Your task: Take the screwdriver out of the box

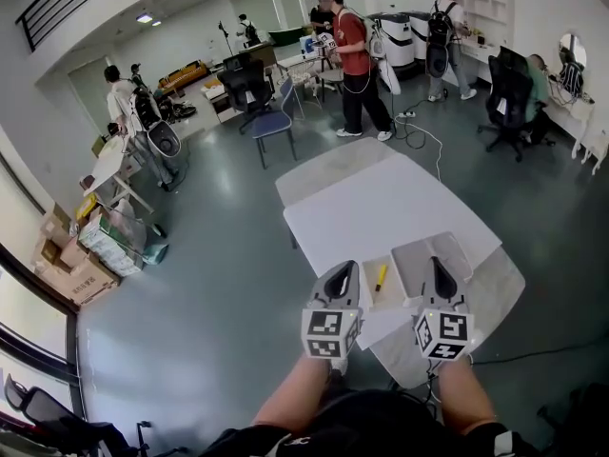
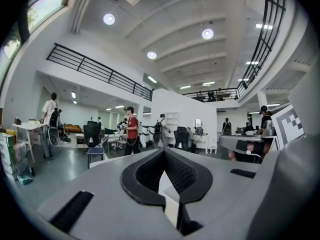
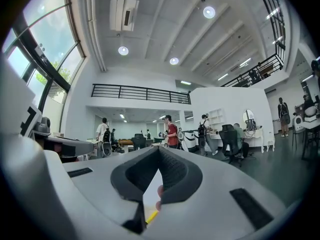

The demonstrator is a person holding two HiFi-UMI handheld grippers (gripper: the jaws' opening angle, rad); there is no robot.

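Left gripper (image 1: pixel 339 276): jaws closed together, nothing held. Right gripper (image 1: pixel 441 272): jaws also together, empty. Both sit lower centre of the head view, over the white table (image 1: pixel 381 203). Yellow screwdriver (image 1: pixel 380 276) lies between the 2 grippers, just left of the grey box (image 1: pixel 417 255); whether it rests in a compartment, cannot tell.

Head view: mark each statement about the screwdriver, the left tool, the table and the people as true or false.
1. The screwdriver has a yellow handle. True.
2. The left tool grips the screwdriver. False: its jaws are shut on nothing, and the screwdriver lies on the table beside it.
3. The table is white. True.
4. A person in a red shirt sits at the table. False: that person stands far across the room.
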